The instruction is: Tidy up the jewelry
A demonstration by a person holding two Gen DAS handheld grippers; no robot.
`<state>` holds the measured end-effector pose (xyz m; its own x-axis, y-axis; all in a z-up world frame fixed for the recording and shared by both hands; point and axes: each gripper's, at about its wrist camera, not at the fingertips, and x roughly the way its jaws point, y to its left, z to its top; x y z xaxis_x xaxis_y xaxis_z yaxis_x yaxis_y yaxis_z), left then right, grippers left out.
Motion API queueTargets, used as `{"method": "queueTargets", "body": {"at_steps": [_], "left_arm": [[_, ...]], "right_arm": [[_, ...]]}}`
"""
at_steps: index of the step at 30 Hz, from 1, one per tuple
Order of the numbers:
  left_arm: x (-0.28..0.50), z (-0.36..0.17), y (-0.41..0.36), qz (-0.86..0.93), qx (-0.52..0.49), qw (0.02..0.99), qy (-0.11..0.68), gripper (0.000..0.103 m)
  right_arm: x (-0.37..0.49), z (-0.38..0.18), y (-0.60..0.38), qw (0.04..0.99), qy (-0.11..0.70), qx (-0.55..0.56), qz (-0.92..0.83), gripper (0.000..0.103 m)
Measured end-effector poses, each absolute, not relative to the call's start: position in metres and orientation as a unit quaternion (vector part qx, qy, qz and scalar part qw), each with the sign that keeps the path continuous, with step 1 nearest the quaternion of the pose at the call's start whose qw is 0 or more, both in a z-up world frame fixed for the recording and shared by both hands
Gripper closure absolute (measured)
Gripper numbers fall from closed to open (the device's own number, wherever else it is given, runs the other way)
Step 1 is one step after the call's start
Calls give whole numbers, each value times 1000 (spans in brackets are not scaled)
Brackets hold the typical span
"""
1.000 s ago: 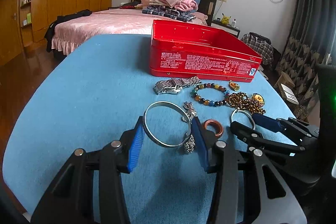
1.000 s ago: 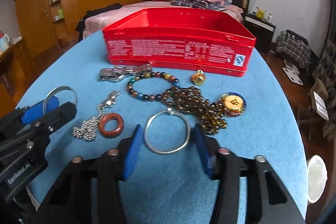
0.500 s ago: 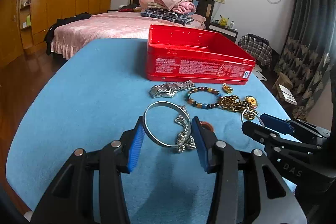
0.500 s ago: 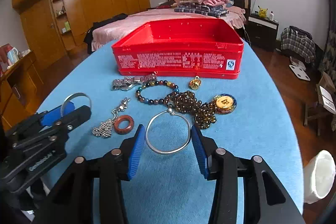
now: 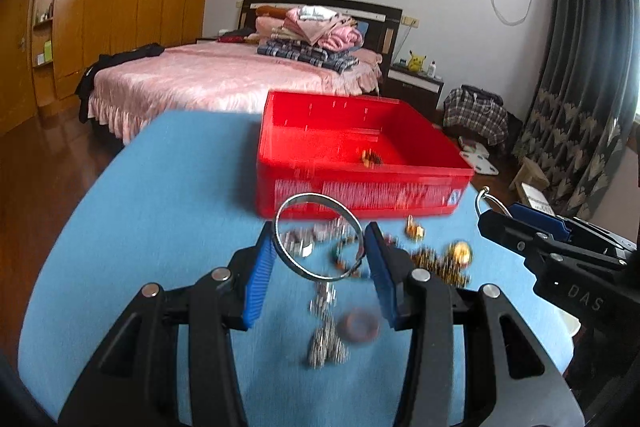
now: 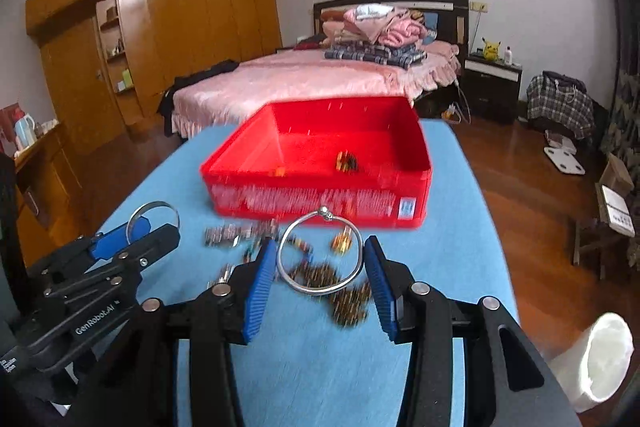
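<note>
My left gripper (image 5: 320,259) is shut on a wide silver bangle (image 5: 286,253) and holds it above the blue table, short of the open red tin (image 5: 360,183). My right gripper (image 6: 320,263) is shut on a thin silver bracelet (image 6: 304,287) with a small bead at its top, also lifted in front of the red tin (image 6: 320,195). Each gripper shows in the other's view: the right one (image 5: 500,219) and the left one (image 6: 152,227). A few small pieces lie inside the tin (image 6: 346,161).
On the blue table (image 5: 160,207) below the grippers lie a silver chain (image 5: 326,343), a brown ring (image 5: 358,325), a metal watch (image 6: 228,233), bead bracelets and gold charms (image 5: 460,253), all blurred. A white cup (image 6: 604,355) stands past the table's right edge. A bed is behind.
Both grippers have lifted their bangles off the table and moved forward toward the red tin, whose inside now shows. The loose jewelry stays on the table below.
</note>
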<state>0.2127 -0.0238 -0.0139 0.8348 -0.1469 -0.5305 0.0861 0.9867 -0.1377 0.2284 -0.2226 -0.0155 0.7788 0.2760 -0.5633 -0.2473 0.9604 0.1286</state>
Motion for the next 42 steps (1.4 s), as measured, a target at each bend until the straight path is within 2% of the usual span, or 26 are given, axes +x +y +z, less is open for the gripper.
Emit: {"method": "queueTargets", "body": {"at_steps": [11, 22, 25, 30, 35, 40, 42], "left_arm": [[292, 19, -34, -80, -46, 964, 249, 60], [353, 1, -33, -84, -46, 954, 283, 58], [359, -3, -28, -80, -50, 952, 290, 49], [352, 2, -20, -69, -49, 956, 281, 35], [333, 10, -12, -61, -44, 959, 272, 25], [297, 16, -9, -58, -28, 963, 260, 20], [278, 15, -8, -57, -27, 964, 259, 20]], "right_arm": [[303, 19, -229, 953, 266, 28, 140, 58], [365, -2, -221, 947, 288, 20, 138, 58], [375, -9, -220, 944, 300, 19, 136, 52], [370, -12, -226, 949, 289, 23, 123, 34], [352, -12, -233, 952, 280, 34, 121, 30], [317, -13, -238, 956, 266, 45, 119, 29], [299, -16, -238, 957, 262, 43, 115, 25]]}}
